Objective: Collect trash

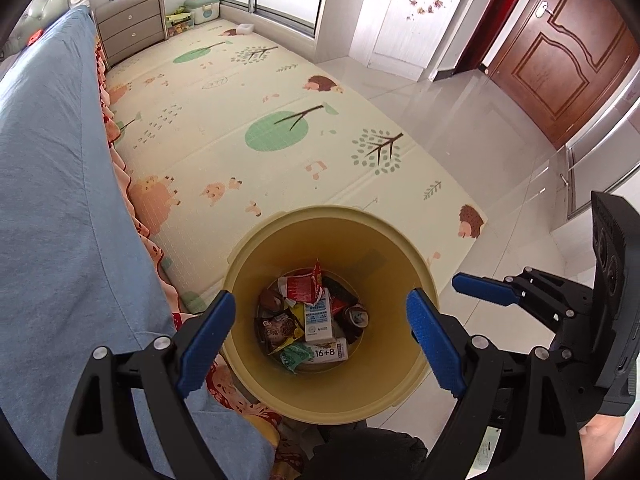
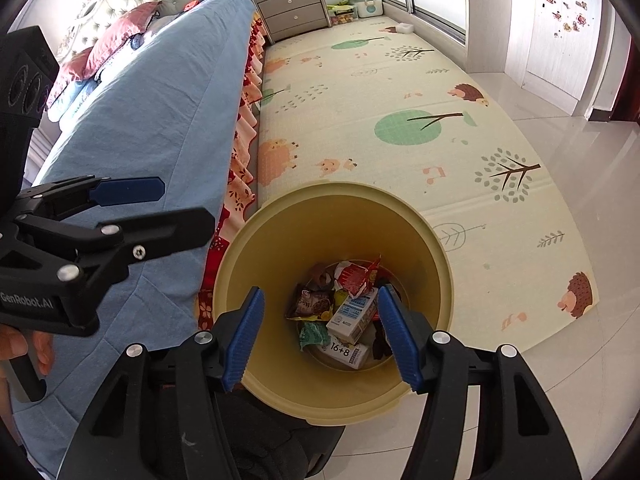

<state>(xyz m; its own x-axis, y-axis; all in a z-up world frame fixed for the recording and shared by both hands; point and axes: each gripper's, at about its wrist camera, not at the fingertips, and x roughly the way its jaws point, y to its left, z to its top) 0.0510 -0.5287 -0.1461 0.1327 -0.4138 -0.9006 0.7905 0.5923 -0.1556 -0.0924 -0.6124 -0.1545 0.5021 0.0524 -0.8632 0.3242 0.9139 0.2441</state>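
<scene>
A yellow bin [image 1: 256, 248] stands on the floor at the bed's foot, also in the right wrist view [image 2: 276, 224]. It holds several pieces of trash: a white milk carton [image 1: 318, 320], a red wrapper [image 1: 304, 286], a "16+8" box [image 2: 344, 354] and snack bags. My left gripper [image 1: 320, 340] is open and empty, above the bin's mouth. My right gripper [image 2: 320, 336] is open and empty, also above the bin. The right gripper shows in the left view [image 1: 486, 290], to the bin's right. The left gripper shows in the right view [image 2: 168, 204], over the bed edge.
A bed with a blue sheet [image 1: 52, 200] runs along the left. A patterned play mat [image 1: 248, 120] covers the floor beyond the bin. A grey drawer unit [image 1: 132, 28] stands at the far end. A wooden door [image 1: 560, 60] is at the right, with glossy tile floor [image 1: 480, 136].
</scene>
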